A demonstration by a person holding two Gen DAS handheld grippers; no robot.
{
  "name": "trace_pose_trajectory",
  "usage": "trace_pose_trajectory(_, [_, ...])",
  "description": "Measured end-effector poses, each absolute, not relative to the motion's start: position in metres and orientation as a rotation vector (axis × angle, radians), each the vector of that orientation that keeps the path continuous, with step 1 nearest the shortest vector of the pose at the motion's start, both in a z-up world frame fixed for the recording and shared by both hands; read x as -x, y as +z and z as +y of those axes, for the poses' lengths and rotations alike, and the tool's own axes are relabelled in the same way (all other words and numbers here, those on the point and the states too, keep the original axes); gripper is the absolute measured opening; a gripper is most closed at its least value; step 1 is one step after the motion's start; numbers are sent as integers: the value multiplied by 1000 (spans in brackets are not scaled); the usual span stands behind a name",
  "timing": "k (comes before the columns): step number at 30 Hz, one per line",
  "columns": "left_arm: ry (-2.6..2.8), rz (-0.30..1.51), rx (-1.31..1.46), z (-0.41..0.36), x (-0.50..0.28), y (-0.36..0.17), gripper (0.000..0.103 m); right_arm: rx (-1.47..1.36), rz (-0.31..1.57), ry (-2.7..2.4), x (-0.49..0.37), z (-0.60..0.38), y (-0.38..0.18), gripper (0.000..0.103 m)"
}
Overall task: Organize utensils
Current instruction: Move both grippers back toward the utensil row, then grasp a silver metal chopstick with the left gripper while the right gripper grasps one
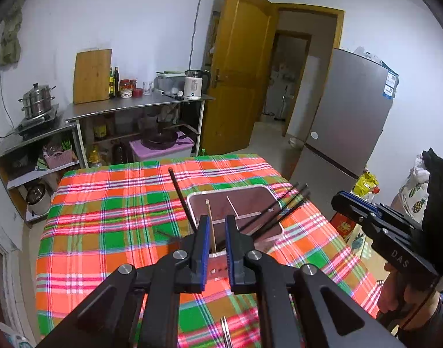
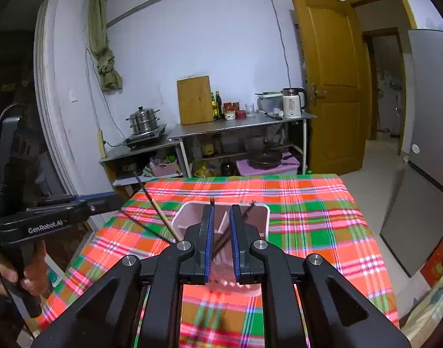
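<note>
The utensil holder (image 1: 236, 211) is a pale box with rounded corners and thin dividers inside, and it stands on the plaid tablecloth (image 1: 111, 226) near the middle of the table. Several chopsticks lean in it. In your left wrist view one dark chopstick (image 1: 180, 197) tilts out to the left over the rim, a light wooden chopstick (image 1: 211, 226) stands almost upright in the near part, and a bundle of black chopsticks (image 1: 282, 211) fans out to the right. In your right wrist view a chopstick with a pale lower part (image 2: 160, 211) leans far to the left, and a brown one (image 2: 236, 226) crosses the holder.

Your left gripper (image 1: 215, 232) hangs just above the near edge of the holder. Its blue-lined fingers (image 1: 204, 246) stand a narrow gap apart, and the wooden chopstick shows in this gap, but you cannot tell from here if the pads touch it. Your right gripper (image 2: 221, 232) is also over the holder, with a narrow gap between the fingers (image 2: 210, 237). The brown chopstick passes through this gap; contact is not clear.

Each gripper shows in the other camera, at the side of the table. Behind the table stand a steel shelf (image 1: 140, 107) with a cutting board (image 1: 92, 75), a kettle (image 1: 193, 84) and a steamer pot (image 1: 37, 101), then a wooden door (image 1: 238, 66) and a grey fridge (image 1: 349, 116).
</note>
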State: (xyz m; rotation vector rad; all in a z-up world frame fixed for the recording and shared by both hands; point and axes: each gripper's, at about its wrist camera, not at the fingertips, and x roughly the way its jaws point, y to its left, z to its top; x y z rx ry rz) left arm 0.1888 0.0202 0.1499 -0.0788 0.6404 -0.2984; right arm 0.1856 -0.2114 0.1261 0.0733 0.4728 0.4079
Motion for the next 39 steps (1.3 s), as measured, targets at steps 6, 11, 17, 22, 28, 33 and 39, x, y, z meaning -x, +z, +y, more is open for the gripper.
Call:
trace_pose_trajectory(6, [-291, 665, 74, 19, -153, 129, 9, -100, 506, 397, -158, -223, 108, 11])
trace_pose_trajectory(11, [-280, 706, 69, 15, -125, 101, 9, -96, 552, 400, -135, -223, 86, 11])
trace_pose_trajectory(17, [-274, 749, 90, 15, -103, 75, 9, -103, 599, 410, -112, -224, 64, 11])
trace_pose_trajectory(22, [-268, 766, 68, 10, -90, 64, 9, -108, 623, 413, -98, -226, 52, 11])
trace_pose_trajectory(28, [-253, 790, 60, 6, -83, 48, 9, -94, 639, 418, -86, -222, 44, 11])
trace_pose_trajectory(33, [-244, 833, 59, 8, -85, 27, 9, -85, 669, 426, -82, -215, 34, 11])
trace_pose_trajectory(39, [-240, 902, 73, 13, -91, -5, 14, -83, 719, 434, -84, -208, 18, 11])
